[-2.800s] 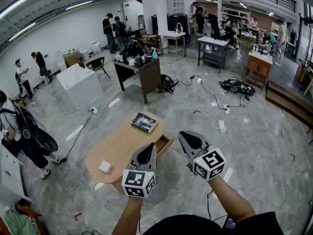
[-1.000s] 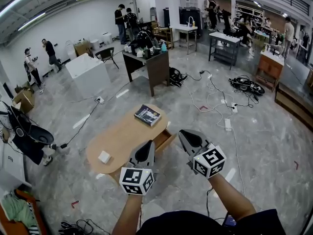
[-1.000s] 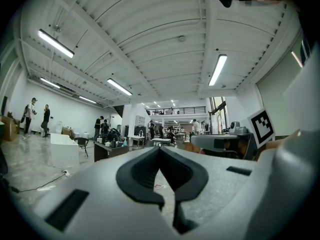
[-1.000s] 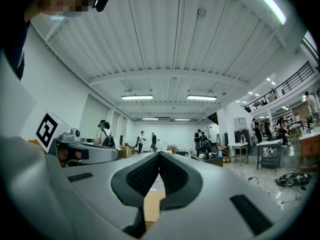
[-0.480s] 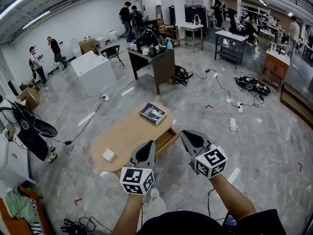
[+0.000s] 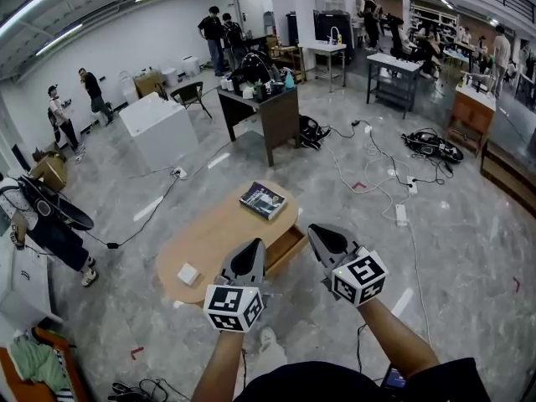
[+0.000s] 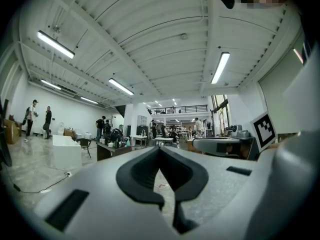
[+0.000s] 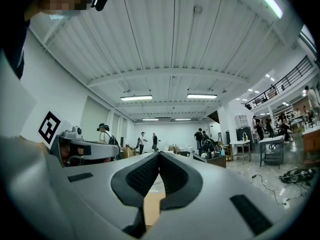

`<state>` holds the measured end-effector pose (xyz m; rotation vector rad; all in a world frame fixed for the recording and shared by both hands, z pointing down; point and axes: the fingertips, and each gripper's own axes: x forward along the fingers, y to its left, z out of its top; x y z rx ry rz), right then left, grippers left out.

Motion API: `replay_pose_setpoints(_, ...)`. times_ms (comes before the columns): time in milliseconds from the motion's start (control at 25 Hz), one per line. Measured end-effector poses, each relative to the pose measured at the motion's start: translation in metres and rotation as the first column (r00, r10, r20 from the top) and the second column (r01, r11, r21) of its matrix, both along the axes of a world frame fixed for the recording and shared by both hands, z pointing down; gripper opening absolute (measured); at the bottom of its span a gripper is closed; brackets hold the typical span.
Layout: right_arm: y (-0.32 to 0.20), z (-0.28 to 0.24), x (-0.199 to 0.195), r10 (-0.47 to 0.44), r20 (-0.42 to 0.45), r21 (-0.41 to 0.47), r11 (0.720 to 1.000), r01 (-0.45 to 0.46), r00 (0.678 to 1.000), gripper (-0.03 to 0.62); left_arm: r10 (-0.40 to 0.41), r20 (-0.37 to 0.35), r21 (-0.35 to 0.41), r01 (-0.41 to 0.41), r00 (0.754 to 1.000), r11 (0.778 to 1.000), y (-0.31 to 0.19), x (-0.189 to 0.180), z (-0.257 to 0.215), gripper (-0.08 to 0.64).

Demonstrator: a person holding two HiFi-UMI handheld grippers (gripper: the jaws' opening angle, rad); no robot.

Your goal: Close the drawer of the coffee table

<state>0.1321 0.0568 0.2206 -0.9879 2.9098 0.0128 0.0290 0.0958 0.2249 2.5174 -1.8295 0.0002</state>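
Light-wood oval coffee table (image 6: 216,238) lying lower-left to upper-right, its shallow drawer (image 6: 287,243) pulled out of the near-right long side, seen between & beyond both tongs, apart from each. Left gripper (image 6: 249,256) & right gripper (image 6: 322,238) both pressed together, empty; right prob. nearer the drawer front. Vs 0.5 s ago: drawer just as far out, tongs in same pose.
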Motion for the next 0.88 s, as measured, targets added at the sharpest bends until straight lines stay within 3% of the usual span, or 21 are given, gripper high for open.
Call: replay_pose_setpoints(880, -0.100, -0.016, -0.051, 0.052, 0.010, -0.001, 0.999, -0.052, 0.999, 0.012, 0.042, -0.011, 0.004, -0.042, 0.999, 0.999, -0.102, -0.058, -0.015, 0.002)
